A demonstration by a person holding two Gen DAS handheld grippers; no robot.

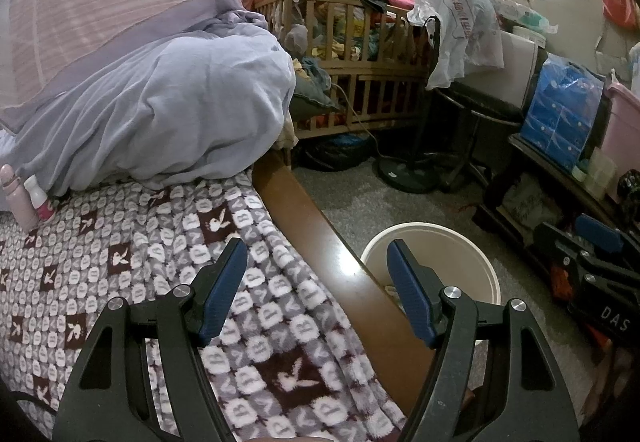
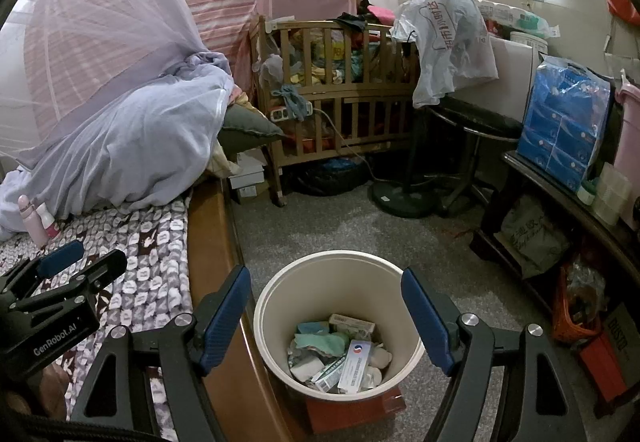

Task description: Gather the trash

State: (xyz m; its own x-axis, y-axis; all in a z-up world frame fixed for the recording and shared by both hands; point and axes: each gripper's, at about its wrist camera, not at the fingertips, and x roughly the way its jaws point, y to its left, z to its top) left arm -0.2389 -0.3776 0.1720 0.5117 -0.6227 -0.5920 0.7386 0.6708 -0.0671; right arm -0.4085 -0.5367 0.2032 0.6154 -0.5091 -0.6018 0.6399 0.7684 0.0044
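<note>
Both grippers hang in the air with nothing between their fingers. The left gripper [image 1: 316,262] has its jaws spread wide over the edge of the bed, one blue pad above the patterned blanket [image 1: 132,242], the other above the wooden bed rail [image 1: 320,226]; it touches neither. The right gripper [image 2: 326,290] also stands wide apart and empty, its fingers framing the cream bin [image 2: 276,294] on the floor just beside the bed rail. The trash [image 2: 340,354] lies in the bottom of that bin: crumpled tissues, small boxes and a white packet. Two small bottles [image 1: 30,198] stand on the blanket against the heaped lilac bedding [image 1: 168,102], well away from either gripper
</note>
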